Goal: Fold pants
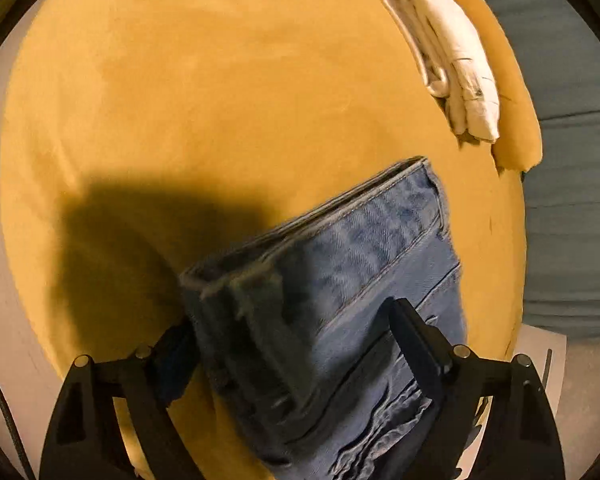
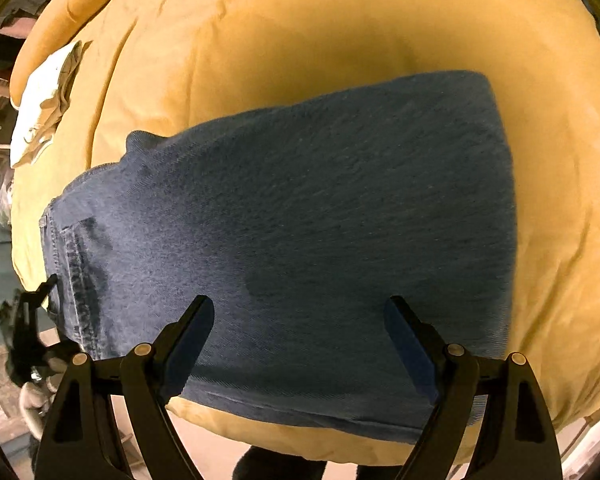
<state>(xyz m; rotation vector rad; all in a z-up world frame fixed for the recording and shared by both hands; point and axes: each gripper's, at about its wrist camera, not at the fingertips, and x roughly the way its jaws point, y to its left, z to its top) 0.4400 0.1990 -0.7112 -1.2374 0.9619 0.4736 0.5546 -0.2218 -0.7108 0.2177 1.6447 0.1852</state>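
Folded blue jeans (image 2: 300, 220) lie on a mustard yellow cushion (image 2: 340, 20). In the left wrist view the jeans' hem end (image 1: 340, 260) sits between the fingers of my left gripper (image 1: 296, 320); its jaws stand wide, with the left finger partly hidden behind the denim. I cannot tell whether they pinch the cloth. My right gripper (image 2: 300, 312) is open and hovers just above the near part of the folded jeans, holding nothing. The left gripper also shows at the left edge of the right wrist view (image 2: 28, 320), by the jeans' end.
A folded white garment (image 1: 452, 52) lies at the cushion's far right in the left wrist view; it also shows in the right wrist view (image 2: 44, 104) at the far left. The yellow cushion (image 1: 200, 80) spreads wide. A grey-blue floor (image 1: 572, 200) lies beyond its edge.
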